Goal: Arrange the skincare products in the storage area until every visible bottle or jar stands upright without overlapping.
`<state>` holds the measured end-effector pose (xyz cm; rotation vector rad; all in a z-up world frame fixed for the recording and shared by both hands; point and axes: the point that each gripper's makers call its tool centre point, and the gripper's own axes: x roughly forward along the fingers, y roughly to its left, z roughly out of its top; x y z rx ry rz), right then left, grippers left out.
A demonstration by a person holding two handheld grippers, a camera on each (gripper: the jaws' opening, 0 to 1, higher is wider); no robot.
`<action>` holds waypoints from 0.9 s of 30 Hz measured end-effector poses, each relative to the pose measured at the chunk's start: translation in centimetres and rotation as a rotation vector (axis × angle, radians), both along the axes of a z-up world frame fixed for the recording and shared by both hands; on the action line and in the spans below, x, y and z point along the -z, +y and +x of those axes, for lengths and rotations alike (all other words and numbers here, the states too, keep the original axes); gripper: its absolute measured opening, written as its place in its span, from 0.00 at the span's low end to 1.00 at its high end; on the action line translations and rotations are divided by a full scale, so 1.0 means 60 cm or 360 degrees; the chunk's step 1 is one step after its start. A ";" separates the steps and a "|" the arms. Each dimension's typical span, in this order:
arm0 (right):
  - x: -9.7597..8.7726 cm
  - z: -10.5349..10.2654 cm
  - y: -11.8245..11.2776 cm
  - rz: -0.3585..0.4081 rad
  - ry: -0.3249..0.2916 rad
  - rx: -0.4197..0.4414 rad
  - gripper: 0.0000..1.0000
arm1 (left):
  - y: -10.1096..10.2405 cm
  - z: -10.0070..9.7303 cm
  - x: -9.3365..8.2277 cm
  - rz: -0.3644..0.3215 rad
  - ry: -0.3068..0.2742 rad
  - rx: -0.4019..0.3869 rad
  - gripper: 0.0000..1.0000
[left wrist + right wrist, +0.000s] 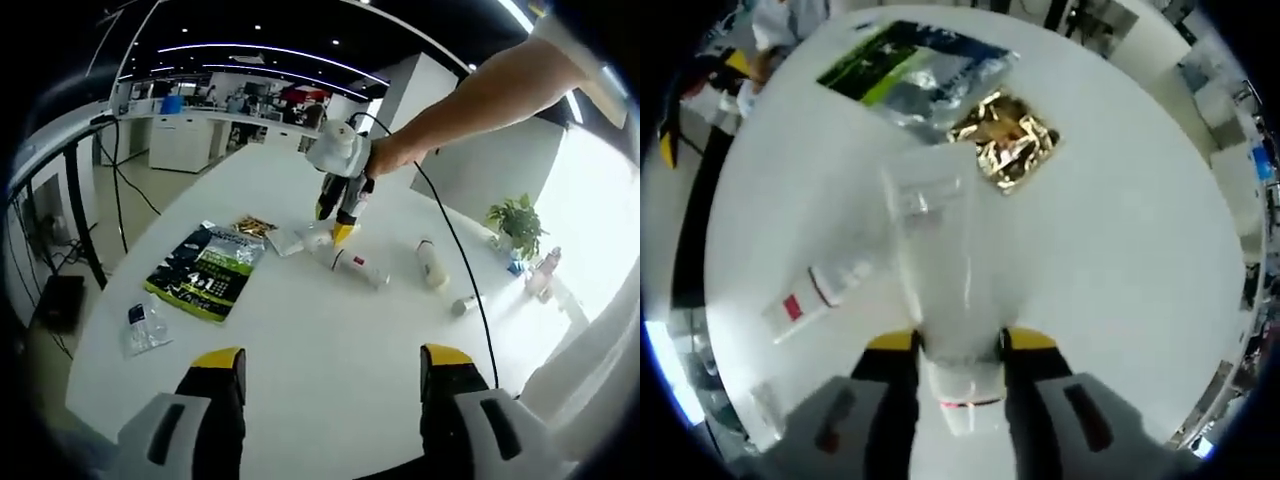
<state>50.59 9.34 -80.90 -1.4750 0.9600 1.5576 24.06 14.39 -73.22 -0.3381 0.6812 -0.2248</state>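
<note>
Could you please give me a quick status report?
Left gripper open, hovering. Right gripper shut on translucent white plastic tube. White bottle with red label lying beside it, apart.

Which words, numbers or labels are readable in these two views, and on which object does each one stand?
"4in1": large white characters on the dark green pouch, left gripper view; the 4 and 1 are clear, the middle is less sure.
Smaller lines on that pouch: too blurred to read.
Red mark on the lying white tube: unreadable.
Clear tube in the right gripper: no legible text.
</note>
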 end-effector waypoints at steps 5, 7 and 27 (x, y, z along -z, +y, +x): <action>0.005 -0.003 -0.009 -0.0038 -0.0035 0.0036 0.26 | -0.013 -0.014 -0.001 0.0020 -0.0001 0.0048 0.73; 0.005 -0.006 -0.014 -0.0027 -0.0040 0.0134 0.24 | -0.013 -0.019 0.000 0.0014 -0.0001 0.0051 0.73; -0.060 0.000 -0.050 0.0229 -0.0109 0.0615 0.16 | 0.000 -0.033 -0.011 0.0025 -0.0029 0.0028 0.70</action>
